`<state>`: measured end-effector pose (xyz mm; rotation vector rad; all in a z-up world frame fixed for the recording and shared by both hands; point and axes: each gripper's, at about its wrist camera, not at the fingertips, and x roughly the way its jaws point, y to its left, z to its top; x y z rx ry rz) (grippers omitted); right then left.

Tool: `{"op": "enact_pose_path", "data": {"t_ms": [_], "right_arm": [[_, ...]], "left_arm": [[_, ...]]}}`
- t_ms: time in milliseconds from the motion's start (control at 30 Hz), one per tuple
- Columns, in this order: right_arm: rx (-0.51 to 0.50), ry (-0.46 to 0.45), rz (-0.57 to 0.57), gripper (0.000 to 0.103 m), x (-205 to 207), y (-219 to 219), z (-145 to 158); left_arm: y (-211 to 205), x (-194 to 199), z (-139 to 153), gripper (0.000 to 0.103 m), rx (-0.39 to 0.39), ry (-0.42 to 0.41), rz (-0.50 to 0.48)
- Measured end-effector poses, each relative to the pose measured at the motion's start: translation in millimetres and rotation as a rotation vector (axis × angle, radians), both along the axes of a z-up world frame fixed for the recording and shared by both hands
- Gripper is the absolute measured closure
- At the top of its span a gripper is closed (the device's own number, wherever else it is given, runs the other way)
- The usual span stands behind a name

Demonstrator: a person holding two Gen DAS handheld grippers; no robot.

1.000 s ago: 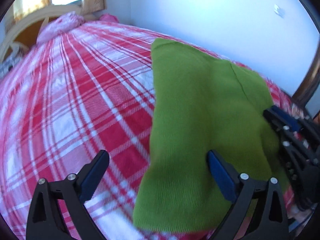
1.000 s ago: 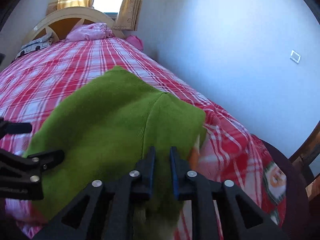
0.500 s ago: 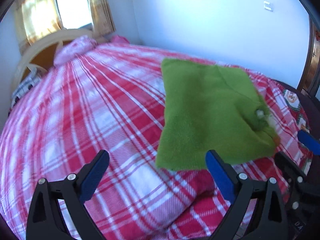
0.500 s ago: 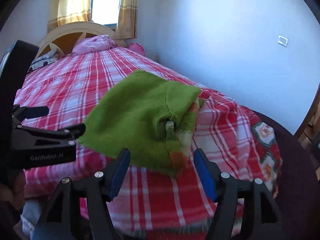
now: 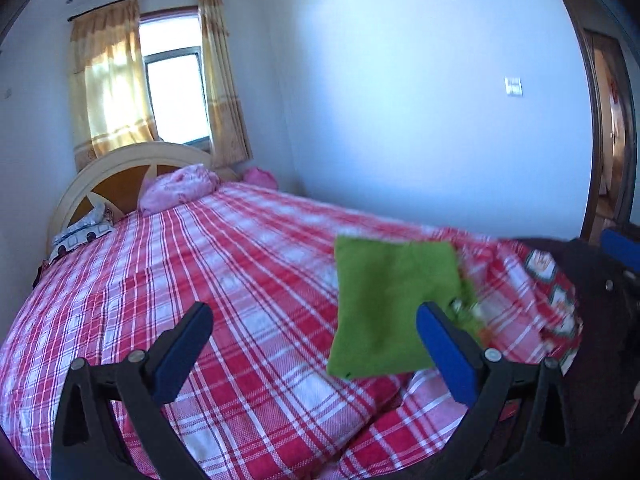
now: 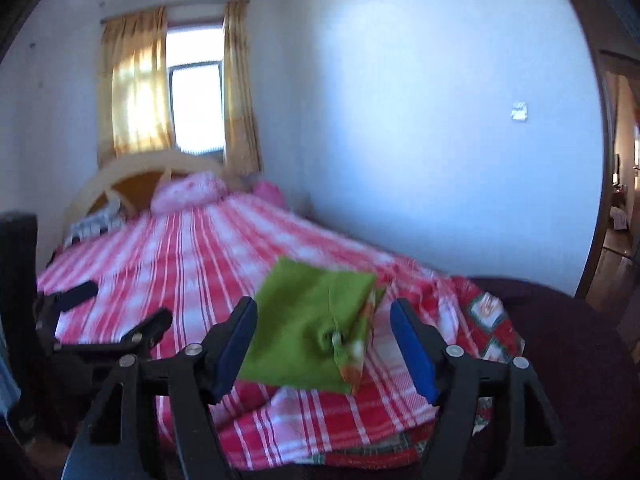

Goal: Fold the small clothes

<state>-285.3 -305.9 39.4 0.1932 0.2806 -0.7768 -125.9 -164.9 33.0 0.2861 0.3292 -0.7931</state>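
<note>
Green knit garment [image 5: 394, 306], folded into a flat, soft rectangle, lies near the foot corner of the bed on the red-and-white plaid cover [image 5: 240, 280]. One corner shows a bunched fold with orange and white trim [image 6: 352, 354]. The knit looks fuzzy and thick; the cover is woven and slightly rumpled. The left gripper [image 5: 314, 350] stands wide open, nothing between its blue pads. The right gripper [image 6: 324, 350] has its jaws opening, clear of the garment, which lies beyond them.

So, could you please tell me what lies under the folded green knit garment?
The folded green knit garment rests on the red-and-white plaid bedspread. Whatever lies directly beneath it is covered.
</note>
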Motion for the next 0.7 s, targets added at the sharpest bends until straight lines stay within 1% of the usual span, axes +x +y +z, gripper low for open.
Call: {"op": "enact_pose_path", "data": {"t_ms": [100,233,333,433,567,700], "right_arm": [[-0.064,-0.046,-0.042,0.028,-10,8,10],[-0.106,-0.095,-0.067,0.025,-18,14,21],[-0.117,-0.107,-0.072,0.024,-20,20,23],[-0.12,-0.121,-0.072,0.024,-22,26,26],[-0.125,-0.11,-0.065,0.024,-21,29,26],[-0.129,-0.111,-0.059,0.023,-25,33,26]], "left_arm": [[6,-4,7,0.0,-0.045,-0.007,-0.022],[10,-10,11,0.0,-0.061,-0.047,-0.002],[14,-9,13,0.0,-0.078,-0.052,0.035],[17,-8,14,0.0,-0.088,-0.044,0.027],[20,-7,15,0.0,-0.095,-0.042,0.033],[23,-9,18,0.0,-0.102,-0.058,0.032]]}}
